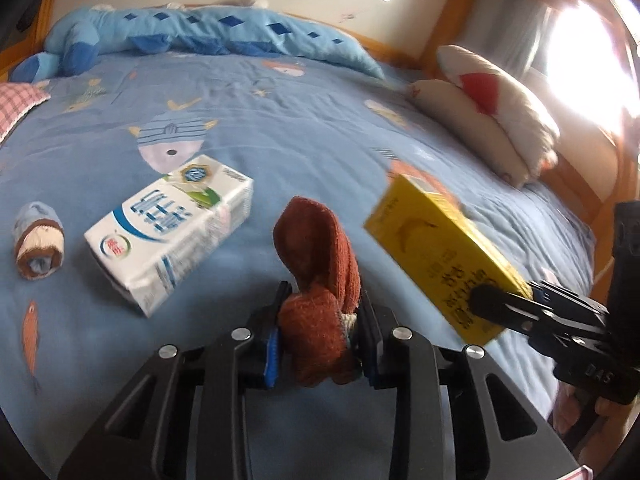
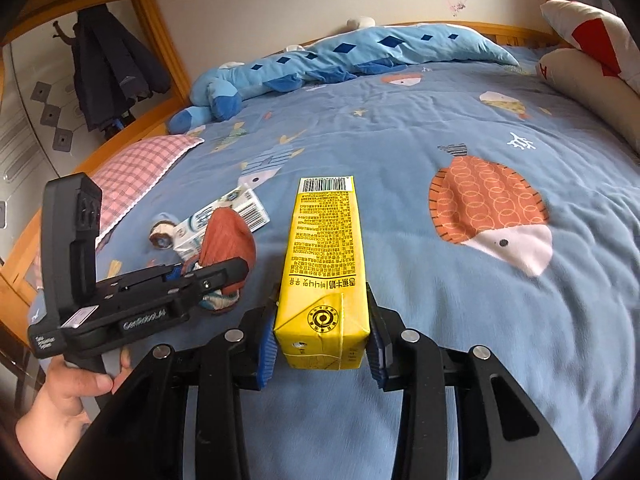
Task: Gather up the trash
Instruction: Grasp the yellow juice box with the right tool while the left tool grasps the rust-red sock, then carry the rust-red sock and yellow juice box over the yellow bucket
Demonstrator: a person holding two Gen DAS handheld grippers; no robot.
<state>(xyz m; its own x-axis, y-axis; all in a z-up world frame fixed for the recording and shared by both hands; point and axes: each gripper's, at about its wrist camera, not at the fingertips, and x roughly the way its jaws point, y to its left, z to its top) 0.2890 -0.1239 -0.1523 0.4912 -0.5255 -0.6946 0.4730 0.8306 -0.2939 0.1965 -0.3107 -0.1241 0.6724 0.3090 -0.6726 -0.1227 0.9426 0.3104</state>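
The left gripper [image 1: 320,344] is clenched on a rust-brown sock [image 1: 320,280] at lower centre. Only the right wrist view shows the person's hand [image 2: 68,396] at lower left, gripping that tool's handle. The right gripper [image 2: 322,340] grasps a yellow carton [image 2: 326,264], tilted above the blue bedspread [image 2: 440,128]. A white milk carton [image 1: 172,232] lies left of centre.

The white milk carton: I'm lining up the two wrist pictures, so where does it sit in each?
Left wrist view: the white milk carton lies on the blue bedspread, left of centre, left of the rust-brown sock.
Right wrist view: white milk carton at left of centre, partly hidden behind that sock.
Shared landmark: the small rolled blue sock beside the carton.
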